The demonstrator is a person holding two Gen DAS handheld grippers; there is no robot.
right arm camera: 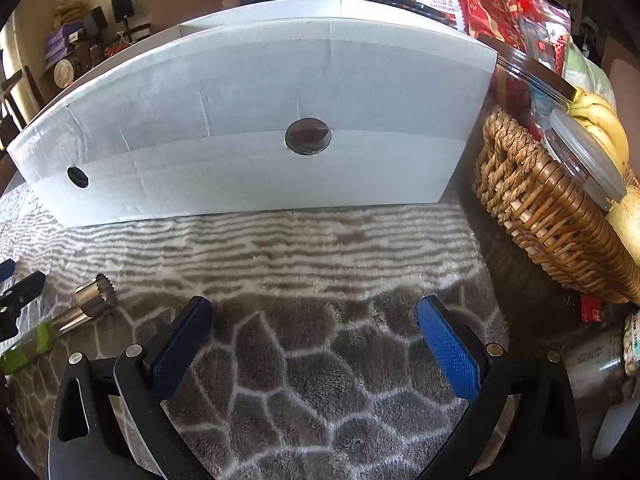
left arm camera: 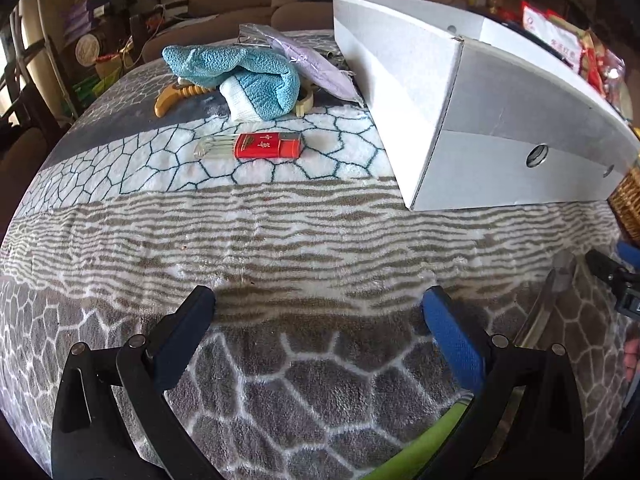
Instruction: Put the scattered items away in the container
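We hold our left gripper (left arm camera: pixel 318 306) low over the patterned blanket (left arm camera: pixel 280 240), its two blue-padded fingers (left arm camera: pixel 452 340) spread wide with nothing between them. Ahead of it and to the right stands the white cardboard box (left arm camera: pixel 460 120), the container, resting on the blanket with round holes in its side. Farther ahead and slightly left lies a red packet (left arm camera: pixel 268 146) with a clear sleeve at its left end, flat on the blanket and apart from the box. Beyond that sits a heap: a blue fuzzy towel (left arm camera: pixel 236 76) draped over a wooden-handled tool (left arm camera: pixel 176 98), with a lilac plastic bag (left arm camera: pixel 316 64) beside it, touching the box wall.

Our right gripper (right arm camera: pixel 314 308) is likewise wide open and empty, fingers (right arm camera: pixel 450 346) hovering just above the blanket. The box (right arm camera: pixel 256 120) stands straight ahead of it, broadside on. To its left, close by, lies a metal corer (right arm camera: pixel 86 304) with a serrated tip and a green handle, flat on the blanket. To its right sits a wicker basket (right arm camera: pixel 540 208) holding bananas (right arm camera: pixel 600 120) and a clear lidded jar (right arm camera: pixel 584 160). We cannot see inside the box from either view
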